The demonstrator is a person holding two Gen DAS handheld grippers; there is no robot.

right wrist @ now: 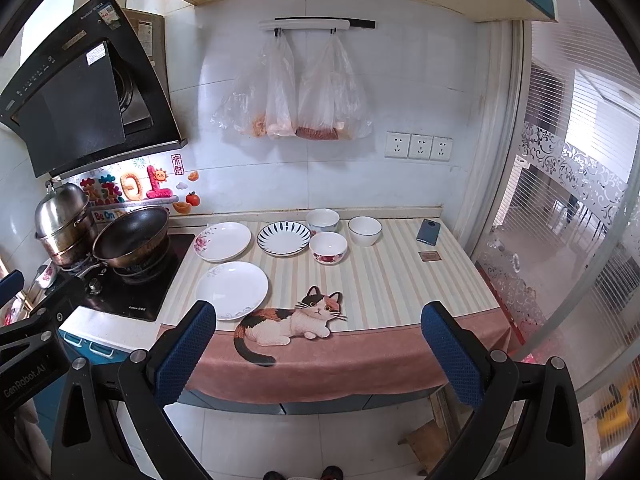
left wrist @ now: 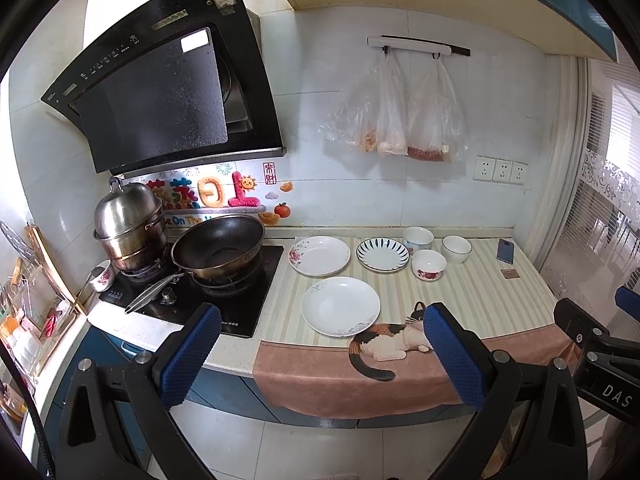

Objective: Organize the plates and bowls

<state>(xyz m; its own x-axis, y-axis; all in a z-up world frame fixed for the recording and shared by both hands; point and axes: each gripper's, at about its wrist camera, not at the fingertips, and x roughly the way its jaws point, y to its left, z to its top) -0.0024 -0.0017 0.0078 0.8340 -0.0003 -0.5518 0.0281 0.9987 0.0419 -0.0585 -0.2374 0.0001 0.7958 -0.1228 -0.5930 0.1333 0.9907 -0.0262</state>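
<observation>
Three plates lie on the striped counter mat (left wrist: 472,284): a plain white one (left wrist: 340,306) (right wrist: 232,290) nearest, a flower-printed one (left wrist: 319,255) (right wrist: 222,241) behind it, and a blue-striped one (left wrist: 383,255) (right wrist: 283,238) to its right. Three bowls stand by the wall: a red-flowered bowl (left wrist: 429,264) (right wrist: 328,247), a blue-patterned bowl (left wrist: 418,239) (right wrist: 323,220) and a white bowl (left wrist: 456,249) (right wrist: 364,231). My left gripper (left wrist: 322,322) hangs open in front of the counter edge, holding nothing. My right gripper (right wrist: 318,318) is open and empty too, further right.
A black wok (left wrist: 218,246) and a steel steamer pot (left wrist: 130,224) sit on the stove (left wrist: 240,304) at left, under a range hood (left wrist: 160,88). A phone (left wrist: 506,249) and a small brown card (left wrist: 510,274) lie at the counter's right end. Plastic bags (left wrist: 400,112) hang on the wall. A glass door (right wrist: 560,220) stands at right.
</observation>
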